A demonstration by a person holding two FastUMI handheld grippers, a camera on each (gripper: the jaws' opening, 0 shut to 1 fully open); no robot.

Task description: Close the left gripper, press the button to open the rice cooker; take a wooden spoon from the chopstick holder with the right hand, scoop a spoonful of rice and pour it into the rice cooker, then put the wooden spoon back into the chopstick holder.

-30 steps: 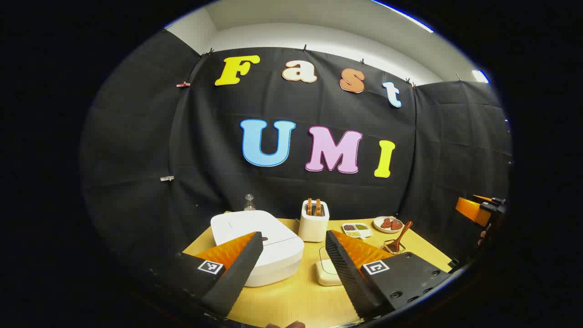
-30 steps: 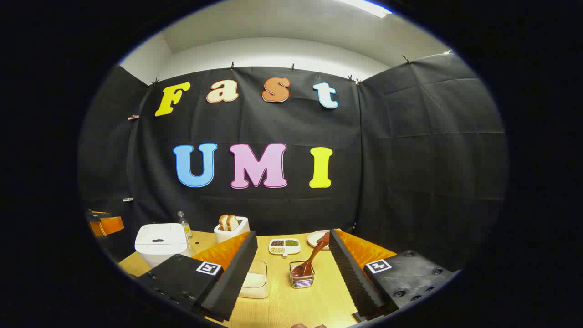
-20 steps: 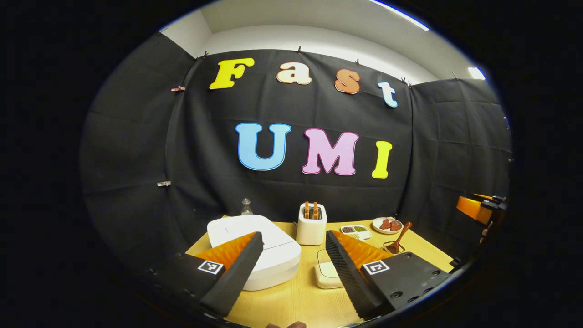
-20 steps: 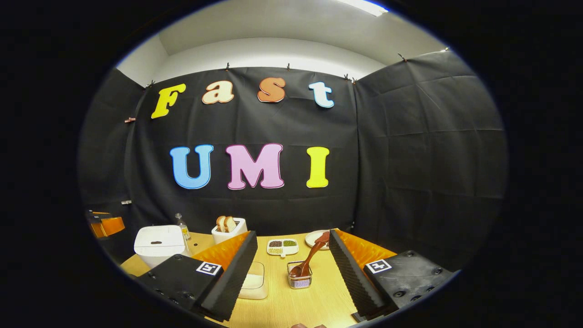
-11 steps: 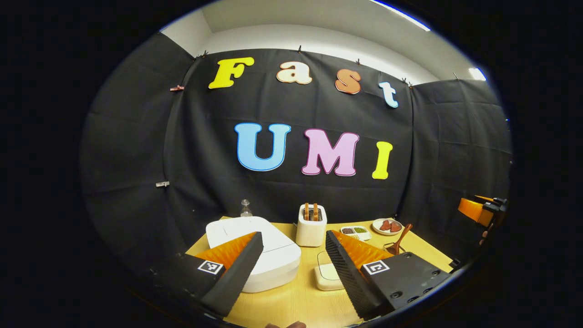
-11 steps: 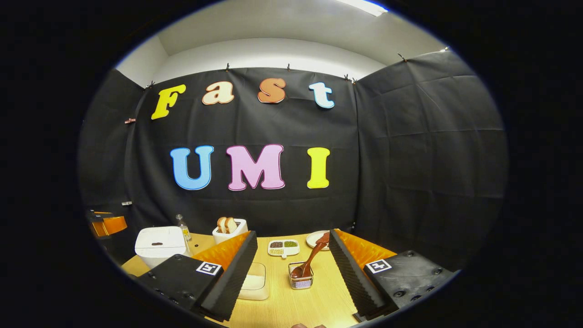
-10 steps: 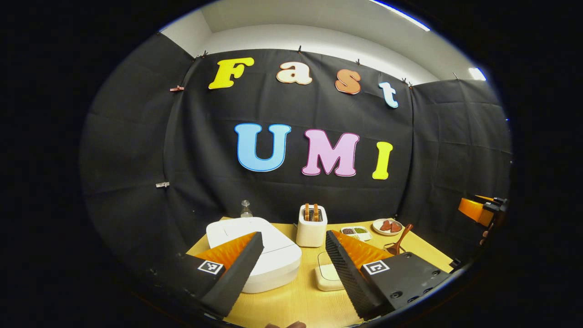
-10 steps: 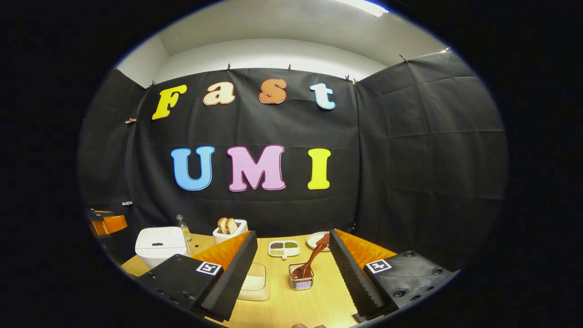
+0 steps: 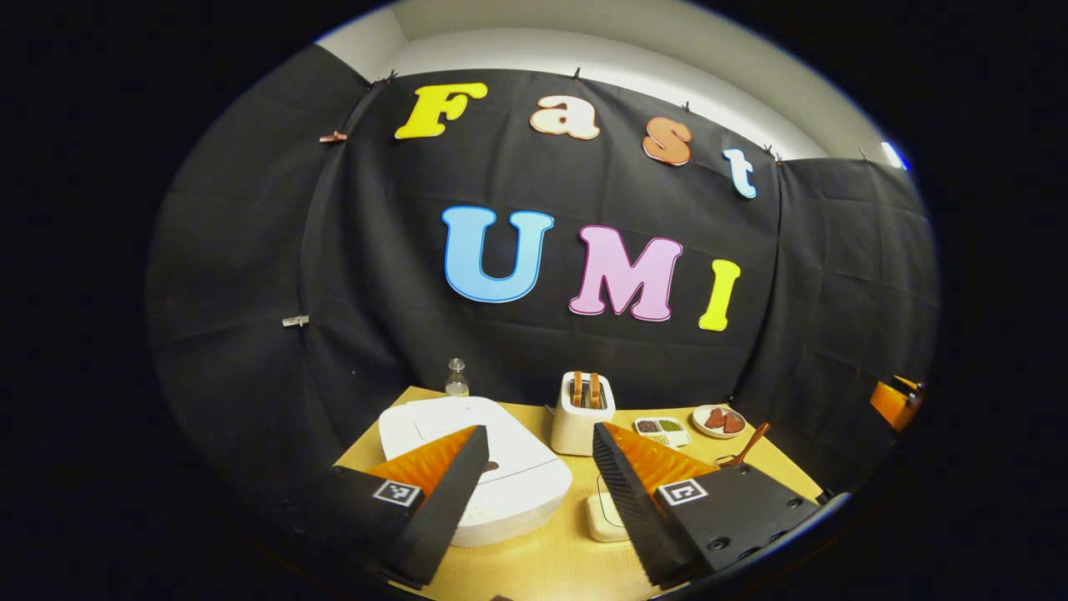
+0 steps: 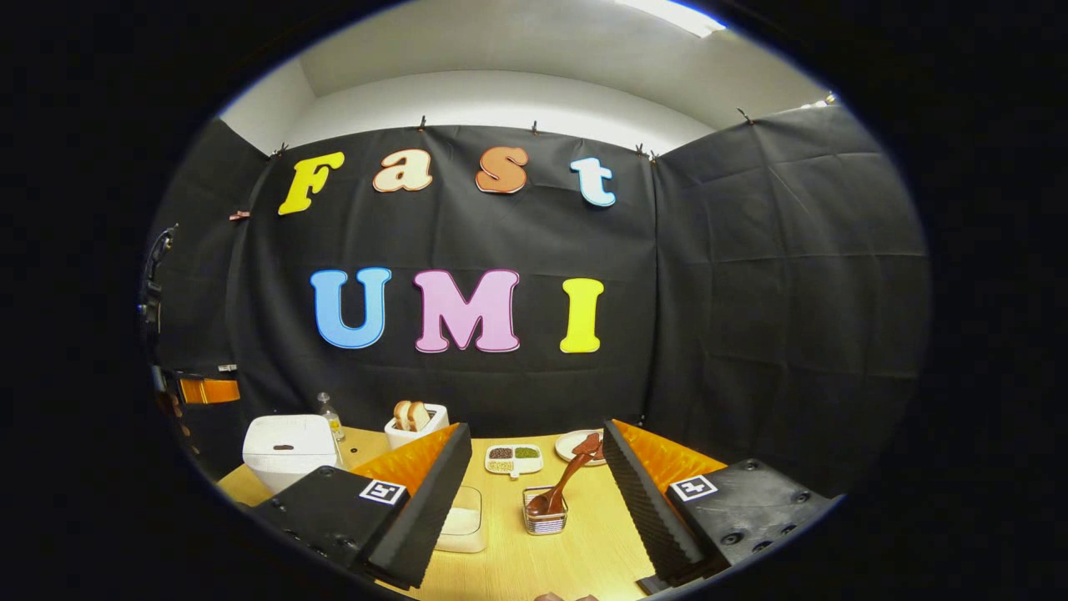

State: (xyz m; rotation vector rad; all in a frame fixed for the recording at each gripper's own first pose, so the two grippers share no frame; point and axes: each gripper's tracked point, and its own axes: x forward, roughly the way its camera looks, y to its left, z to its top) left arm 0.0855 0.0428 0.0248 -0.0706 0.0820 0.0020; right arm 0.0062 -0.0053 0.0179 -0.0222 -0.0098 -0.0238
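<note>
The white rice cooker [image 9: 480,467], lid down, sits at lower centre-left of the left gripper view, its dark button [image 9: 492,467] just beside the left finger of the left gripper [image 9: 534,480], whose jaws stand wide apart. Judged from that, the step in hand is to bring those jaws together first, then press one closed tip squarely down on the button. In the right gripper view the right gripper [image 10: 536,484], also spread wide and empty, frames the wooden spoon [image 10: 564,487] leaning in the chopstick holder [image 10: 544,513] on the table [image 10: 576,559].
</note>
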